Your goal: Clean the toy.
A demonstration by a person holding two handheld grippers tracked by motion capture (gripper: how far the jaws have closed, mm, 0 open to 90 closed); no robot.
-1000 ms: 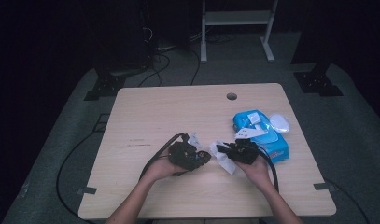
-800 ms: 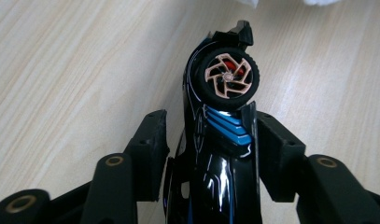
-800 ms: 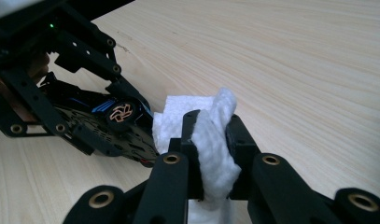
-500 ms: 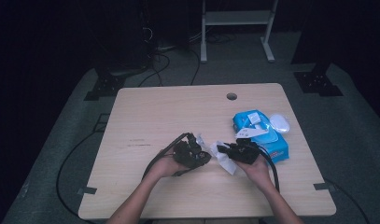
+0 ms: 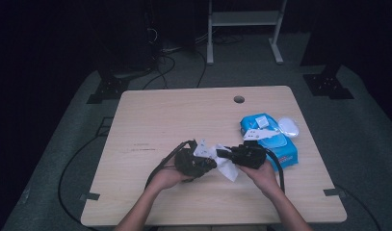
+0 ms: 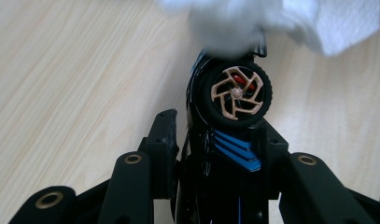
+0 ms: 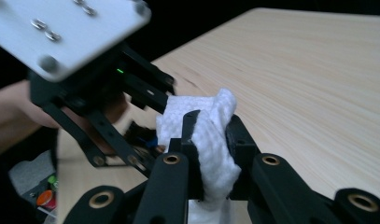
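Note:
My left gripper (image 5: pixel 205 162) is shut on a small black toy car (image 6: pixel 234 98) with blue stripes and a tan wheel; its jaws have just been closing with the car between them. In the left gripper view the left gripper (image 6: pixel 220 135) holds the car by its sides, nose away from the camera. My right gripper (image 5: pixel 223 154) is shut on a crumpled white wipe (image 5: pixel 227 168). Seen from the right gripper (image 7: pixel 213 128), the wipe (image 7: pixel 197 107) bulges out between the pads. The wipe (image 6: pixel 281 18) rests against the car's far end.
A blue wipes pack (image 5: pixel 275 139) with its white lid flap (image 5: pixel 288 126) open lies just right of my right hand. The wooden table (image 5: pixel 184 115) has a cable hole (image 5: pixel 239 99) near its far edge. Cables trail off the near left side.
The two grippers have drawn a little closer and risen slightly. The wipe now lies against the toy car in the left gripper.

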